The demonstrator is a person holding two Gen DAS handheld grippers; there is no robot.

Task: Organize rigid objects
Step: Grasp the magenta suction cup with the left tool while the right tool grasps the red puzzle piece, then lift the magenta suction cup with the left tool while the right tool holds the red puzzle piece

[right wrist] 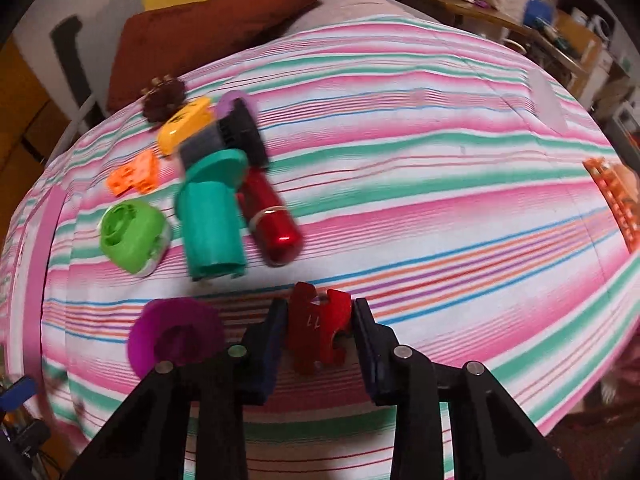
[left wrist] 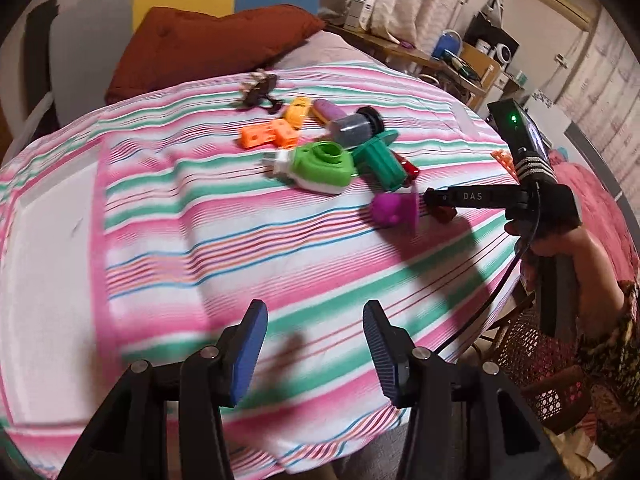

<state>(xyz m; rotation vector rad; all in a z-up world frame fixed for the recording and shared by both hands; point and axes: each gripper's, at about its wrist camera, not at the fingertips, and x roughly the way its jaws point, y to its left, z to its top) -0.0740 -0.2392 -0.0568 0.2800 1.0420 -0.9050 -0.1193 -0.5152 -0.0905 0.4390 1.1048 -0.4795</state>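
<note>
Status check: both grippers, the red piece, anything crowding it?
Left gripper open, empty, over striped cloth. Right gripper shut on red puzzle-shaped piece. Purple disc close at its left; teal cylinder just ahead.

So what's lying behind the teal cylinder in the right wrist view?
Behind the teal cylinder a dark glitter-filled bottle with a black cap lies across its far flange, and a yellow piece sits beyond. The cylinder covers the bottle's near side, so contact is unclear.

left wrist: farther, above near edge | right wrist: close, low | shared: striped cloth (left wrist: pixel 280 248) toy cluster (right wrist: pixel 208 184)
</note>
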